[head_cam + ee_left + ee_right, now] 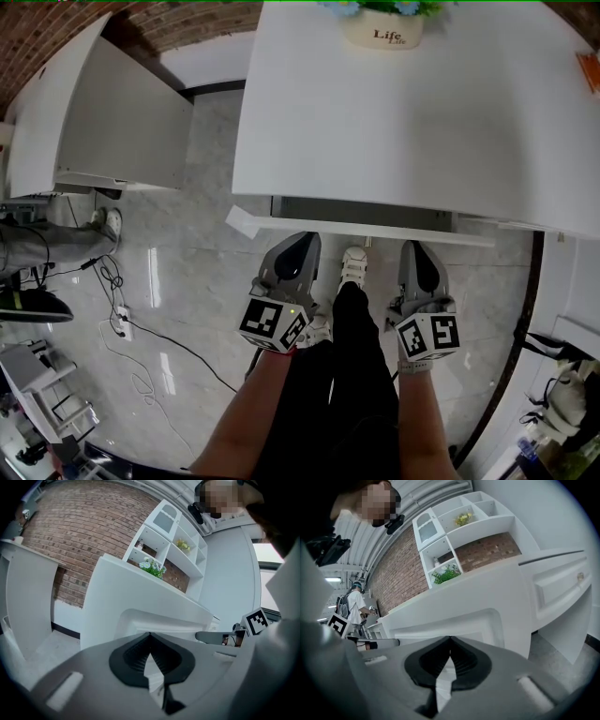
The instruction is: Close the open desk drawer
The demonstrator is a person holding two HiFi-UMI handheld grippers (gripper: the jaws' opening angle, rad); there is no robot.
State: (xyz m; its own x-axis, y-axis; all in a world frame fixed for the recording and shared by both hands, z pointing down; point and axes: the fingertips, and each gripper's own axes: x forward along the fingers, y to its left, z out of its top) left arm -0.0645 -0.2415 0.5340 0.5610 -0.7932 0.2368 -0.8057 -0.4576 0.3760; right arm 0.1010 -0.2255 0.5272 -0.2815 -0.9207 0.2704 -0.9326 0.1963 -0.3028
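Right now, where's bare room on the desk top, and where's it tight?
Desk top: bare from the flower pot at its back edge to the front edge above the open drawer; an orange item clips the right edge. Tight: before the drawer front, where left claw and right claw, both shut, sit.

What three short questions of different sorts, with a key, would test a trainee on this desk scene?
1. True or false: the drawer under the white desk is fully closed.
2. Which thing stands on the desk, at its far edge? A) a flower pot B) a laptop C) a lamp
3. Fill in the missing word: the jaws of the left gripper and the right gripper are ____ (together or apart), with nothing held between them.

Key: 1 false, it stands partly open; 2 A; 3 together.
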